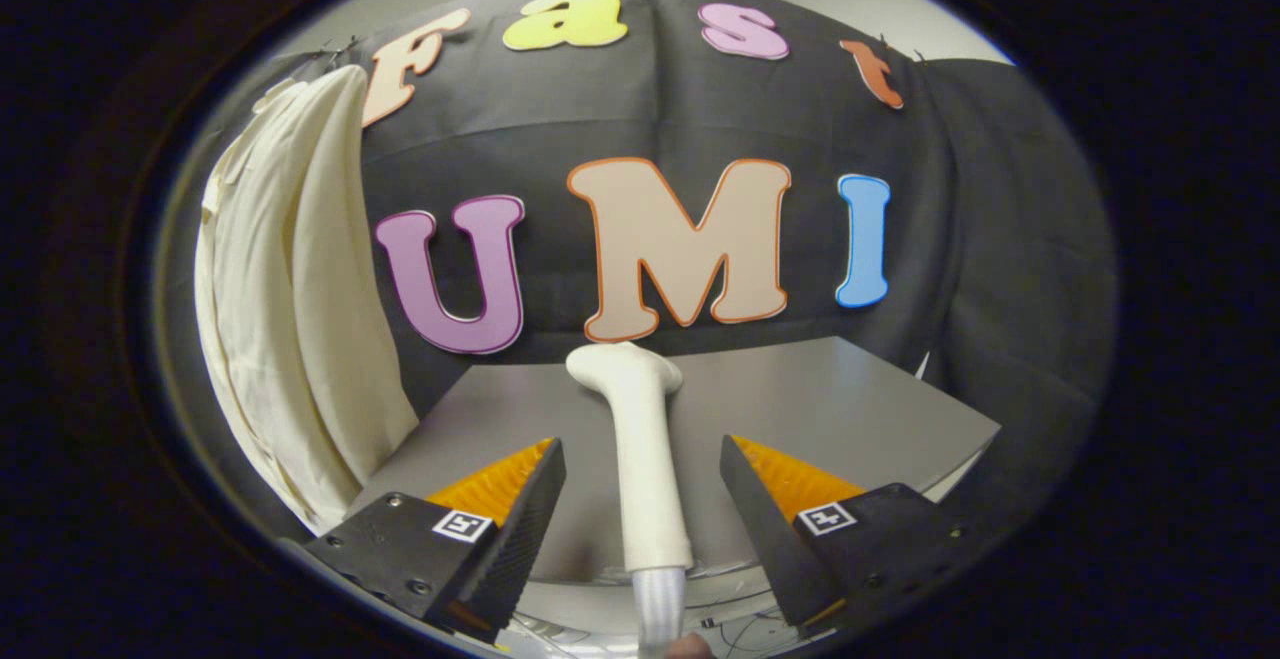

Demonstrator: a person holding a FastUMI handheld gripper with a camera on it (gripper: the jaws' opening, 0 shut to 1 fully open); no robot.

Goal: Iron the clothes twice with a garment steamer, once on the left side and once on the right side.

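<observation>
Steamer (645, 449): one, pale handle lying on grey surface (860, 409), head pointing toward black cloth wall. One cream garment (290, 299) hanging well left of steamer. Steamer handle sits between fingers of hand-held gripper (643, 499), fingers spread apart, neither touching it. Ribbed hose (658, 609) leaves steamer's near end, off surface edge.
</observation>
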